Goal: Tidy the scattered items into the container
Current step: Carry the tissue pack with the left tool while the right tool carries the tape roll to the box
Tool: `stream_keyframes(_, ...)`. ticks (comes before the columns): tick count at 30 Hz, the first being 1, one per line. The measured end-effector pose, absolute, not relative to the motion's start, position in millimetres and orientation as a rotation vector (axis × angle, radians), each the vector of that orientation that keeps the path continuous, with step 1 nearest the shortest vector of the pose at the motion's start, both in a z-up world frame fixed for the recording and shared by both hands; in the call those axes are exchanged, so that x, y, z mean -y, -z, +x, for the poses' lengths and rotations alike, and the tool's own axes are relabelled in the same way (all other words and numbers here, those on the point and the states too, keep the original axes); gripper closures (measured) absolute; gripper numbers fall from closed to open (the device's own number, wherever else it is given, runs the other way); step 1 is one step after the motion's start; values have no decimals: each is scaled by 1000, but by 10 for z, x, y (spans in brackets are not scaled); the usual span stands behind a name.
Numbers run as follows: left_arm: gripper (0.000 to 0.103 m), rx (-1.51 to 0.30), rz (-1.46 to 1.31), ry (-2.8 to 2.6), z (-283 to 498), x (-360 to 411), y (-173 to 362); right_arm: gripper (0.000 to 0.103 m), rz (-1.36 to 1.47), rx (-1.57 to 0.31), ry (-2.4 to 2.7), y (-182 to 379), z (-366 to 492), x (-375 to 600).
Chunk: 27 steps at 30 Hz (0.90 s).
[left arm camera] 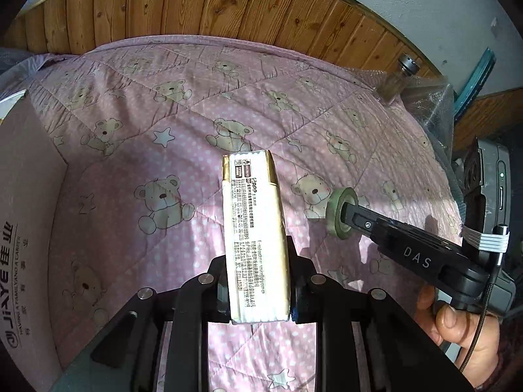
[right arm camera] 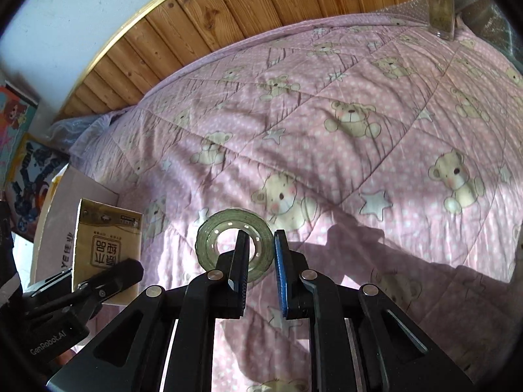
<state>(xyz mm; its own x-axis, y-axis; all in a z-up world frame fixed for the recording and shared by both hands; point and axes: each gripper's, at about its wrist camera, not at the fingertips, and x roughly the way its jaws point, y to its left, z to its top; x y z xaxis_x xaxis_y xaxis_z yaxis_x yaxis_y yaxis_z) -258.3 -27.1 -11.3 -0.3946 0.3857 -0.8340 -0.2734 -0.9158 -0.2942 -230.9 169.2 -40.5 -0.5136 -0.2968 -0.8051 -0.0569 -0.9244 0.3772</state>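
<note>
The left tool is closed on the tissue pack and holds it above the bed, with the box at its left. The right tool has one finger through the tape roll and one outside (a small gap shows, so I cannot tell if it grips firmly). To do this well, carry the pack left over the box rim, lower it, then release. The jar waits far right.
</note>
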Motion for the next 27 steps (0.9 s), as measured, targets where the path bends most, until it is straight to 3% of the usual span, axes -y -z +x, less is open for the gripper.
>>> stream_keyframes(27,79,297,-1302,-2418,-1431,1455,-413,88,1486,409,2451,236,-1114,-287)
